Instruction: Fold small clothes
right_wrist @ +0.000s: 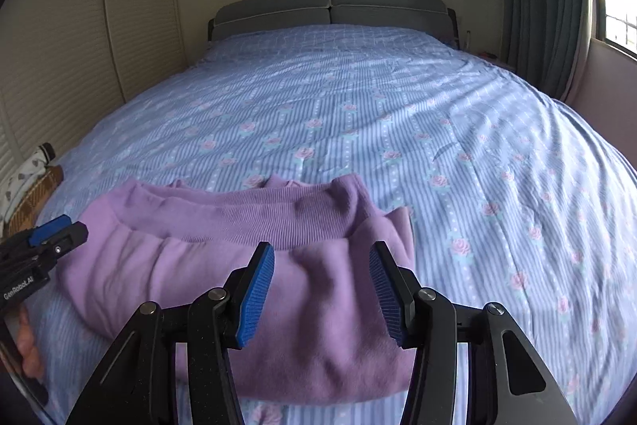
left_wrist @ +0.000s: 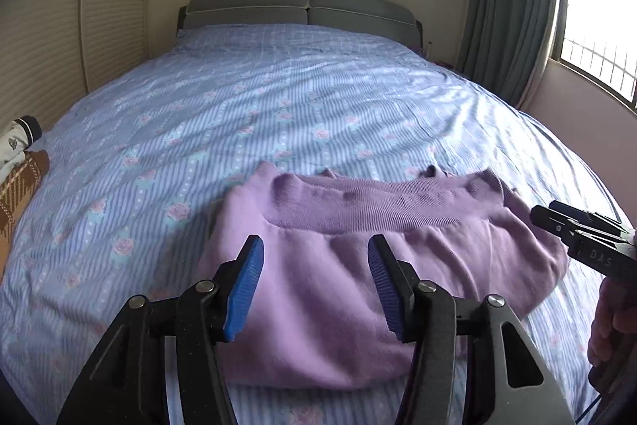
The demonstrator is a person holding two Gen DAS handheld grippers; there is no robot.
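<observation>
A folded purple sweatshirt point(left_wrist: 338, 289) is laid on the striped floral bedspread point(left_wrist: 278, 106), its ribbed band turned toward the headboard point(left_wrist: 302, 8). The left gripper point(left_wrist: 314, 281) is held spread apart above its near part, nothing gripped. The right gripper point(right_wrist: 322, 289) is likewise held open over its right half.

1. The near hem of the purple sweater point(left_wrist: 318, 305) is covered by the left gripper point(left_wrist: 316, 285) body in the left wrist view, so how it lies there can't be made out.
2. The brown plaid garment point(left_wrist: 20, 194) and the white piece point(left_wrist: 16, 142) beside it are chopped off by the left edge.
3. Small items on the headboard point(left_wrist: 302, 6) ledge are too tiny to be identified.
4. Only the tip of the right gripper point(left_wrist: 577, 226) is seen from the left wrist; the rest is cut off.
</observation>
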